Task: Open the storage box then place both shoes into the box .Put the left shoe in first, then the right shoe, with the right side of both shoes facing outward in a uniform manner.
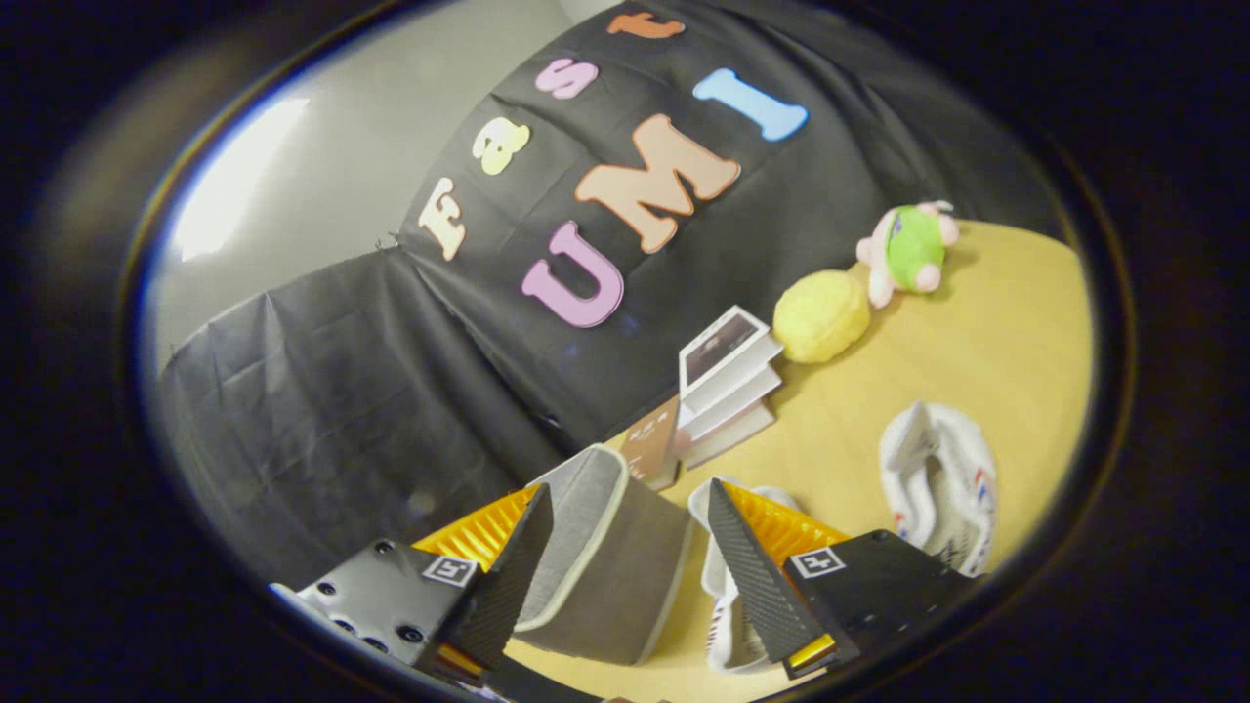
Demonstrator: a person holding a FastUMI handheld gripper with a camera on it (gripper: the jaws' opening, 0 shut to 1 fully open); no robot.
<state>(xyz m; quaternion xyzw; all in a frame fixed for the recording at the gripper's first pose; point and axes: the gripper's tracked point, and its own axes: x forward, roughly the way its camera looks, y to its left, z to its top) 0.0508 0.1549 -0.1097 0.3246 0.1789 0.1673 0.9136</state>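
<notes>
Storage box [605,557] edge between spread fingers [757,576]

Grey box [605,557] w/ pale rim; white shoes [939,493] w/ red-blue print; yellow ball [820,315]; green-pink plush [910,251]; tan desk [1006,361].

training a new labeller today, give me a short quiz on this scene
1. True or false: the round yellow plush ball lies between the green and pink plush toy and the stack of books.
2. What sits between the fingers of the gripper? A) a grey fabric panel with a pale rim B) a book C) the plush toy.
3. How many white patterned shoes rest on the light wooden table?

Key: 1 true; 2 A, though whether both fingers press on it is unclear; 3 two.
</notes>
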